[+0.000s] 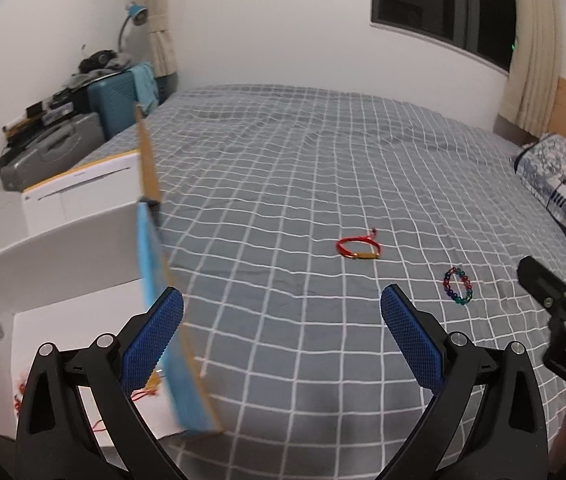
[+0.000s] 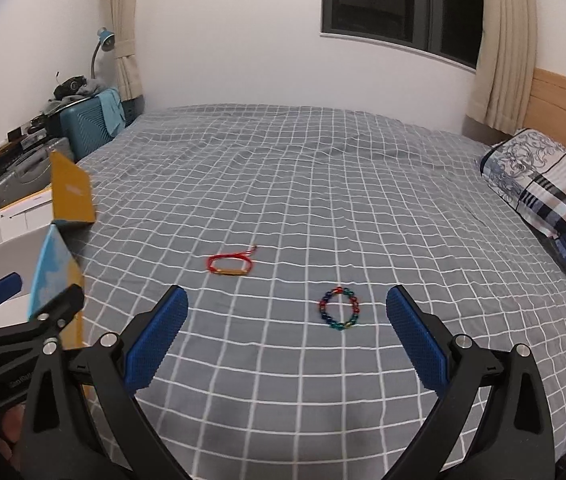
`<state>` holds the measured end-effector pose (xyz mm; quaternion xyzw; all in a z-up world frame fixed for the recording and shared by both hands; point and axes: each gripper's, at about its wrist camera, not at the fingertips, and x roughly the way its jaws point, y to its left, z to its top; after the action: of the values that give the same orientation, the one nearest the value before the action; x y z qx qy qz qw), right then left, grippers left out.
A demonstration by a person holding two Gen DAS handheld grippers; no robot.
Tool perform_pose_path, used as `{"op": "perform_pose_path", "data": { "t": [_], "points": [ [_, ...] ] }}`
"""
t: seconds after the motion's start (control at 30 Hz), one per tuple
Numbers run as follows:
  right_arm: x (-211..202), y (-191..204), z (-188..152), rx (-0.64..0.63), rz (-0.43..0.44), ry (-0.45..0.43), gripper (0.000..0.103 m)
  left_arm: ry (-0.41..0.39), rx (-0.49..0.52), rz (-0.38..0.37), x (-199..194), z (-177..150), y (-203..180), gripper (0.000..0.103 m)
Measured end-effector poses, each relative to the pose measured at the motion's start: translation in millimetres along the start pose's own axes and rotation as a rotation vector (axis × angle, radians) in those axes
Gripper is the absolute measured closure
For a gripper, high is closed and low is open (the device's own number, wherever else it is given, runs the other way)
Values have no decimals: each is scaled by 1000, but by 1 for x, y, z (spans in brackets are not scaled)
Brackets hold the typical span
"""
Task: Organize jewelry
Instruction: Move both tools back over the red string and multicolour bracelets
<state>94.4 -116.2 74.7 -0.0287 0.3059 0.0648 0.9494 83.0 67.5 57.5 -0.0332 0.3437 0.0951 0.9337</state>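
Observation:
A red cord bracelet point(image 1: 359, 248) point(image 2: 230, 265) with a gold bar lies on the grey checked bedspread point(image 1: 303, 184). To its right sits a ring of multicoloured beads point(image 1: 458, 285) point(image 2: 340, 308). My left gripper point(image 1: 283, 312) is open over the bed beside an open white box point(image 1: 63, 280) with a blue and yellow wall; red cord jewelry point(image 1: 145, 394) lies on the box floor. My right gripper point(image 2: 287, 312) is open, empty, and just short of the bead bracelet. In the right wrist view the left gripper point(image 2: 19, 308) appears at the box point(image 2: 57, 276).
A patterned pillow point(image 2: 551, 196) and wooden headboard point(image 2: 563, 100) lie at the right. Suitcases point(image 1: 119, 96) and clutter stand off the bed's far left corner, under a blue lamp point(image 1: 135, 14). A dark window point(image 2: 395, 4) with curtains is behind.

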Motion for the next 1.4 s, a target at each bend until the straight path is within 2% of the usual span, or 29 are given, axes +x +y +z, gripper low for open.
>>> {"op": "perform_pose_path", "data": {
  "t": [0.13, 0.2, 0.27, 0.4, 0.47, 0.53, 0.7, 1.1, 1.4],
  "points": [
    [20, -19, -1, 25, -14, 24, 8, 8, 22, -28, 22, 4, -17, 6],
    [29, -25, -2, 34, -19, 36, 8, 22, 33, -18, 35, 7, -25, 6],
    [41, -31, -4, 42, -24, 49, 8, 24, 39, -50, 46, 10, -34, 6],
    [65, -38, -9, 43, -36, 78, 8, 17, 52, -62, 62, 14, -48, 6],
    [76, -40, -12, 42, -41, 93, 8, 42, 53, -55, 74, 14, -53, 6],
    [87, -42, -14, 38, -45, 107, 8, 54, 49, -88, 88, 14, -56, 6],
    [114, -49, -17, 44, -55, 138, 8, 97, 60, -80, 122, 15, -67, 6],
    [180, -68, -26, 77, -62, 225, 8, 141, 91, -53, 190, 32, -84, 6],
    [207, -76, -35, 108, -35, 285, 8, 174, 98, -42, 228, 38, -89, 6]
  ]
}}
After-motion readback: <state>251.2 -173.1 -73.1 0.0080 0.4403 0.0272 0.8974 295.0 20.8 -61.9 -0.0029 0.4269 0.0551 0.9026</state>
